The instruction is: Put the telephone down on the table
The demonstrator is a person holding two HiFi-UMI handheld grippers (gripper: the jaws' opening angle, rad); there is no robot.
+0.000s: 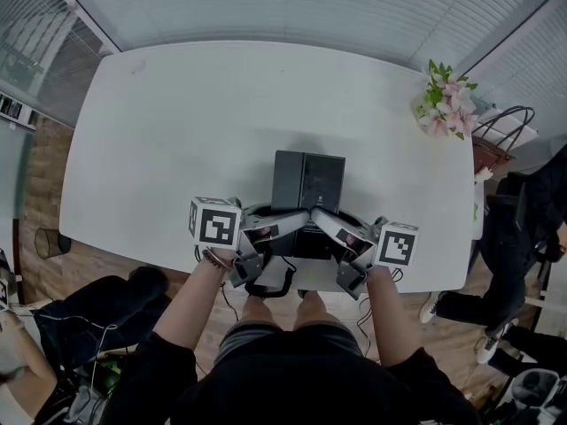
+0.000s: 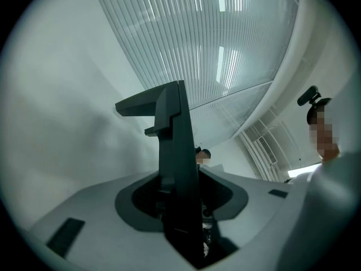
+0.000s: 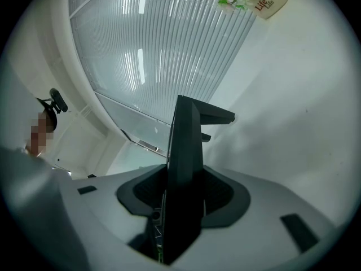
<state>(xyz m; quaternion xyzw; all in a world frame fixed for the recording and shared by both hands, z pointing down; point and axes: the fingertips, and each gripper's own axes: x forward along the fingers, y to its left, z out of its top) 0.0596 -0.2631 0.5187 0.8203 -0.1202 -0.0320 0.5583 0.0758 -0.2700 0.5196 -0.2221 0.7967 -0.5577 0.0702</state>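
Note:
A black telephone (image 1: pixel 307 182) is over the near edge of the white table (image 1: pixel 221 122), held from both sides. My left gripper (image 1: pixel 285 227) is shut on its left end and my right gripper (image 1: pixel 330 227) is shut on its right end. In the left gripper view the telephone (image 2: pixel 172 145) stands edge-on between the jaws of the left gripper (image 2: pixel 181 208), which press on it. In the right gripper view its dark body (image 3: pixel 186 151) likewise fills the gap of the right gripper (image 3: pixel 179 208). I cannot tell whether it touches the tabletop.
A vase of pink flowers (image 1: pixel 445 104) stands at the table's far right corner, with a brown bag (image 1: pixel 494 147) just beyond it. A person (image 1: pixel 523 237) is at the right of the table. A bin (image 1: pixel 49 242) sits on the floor at the left.

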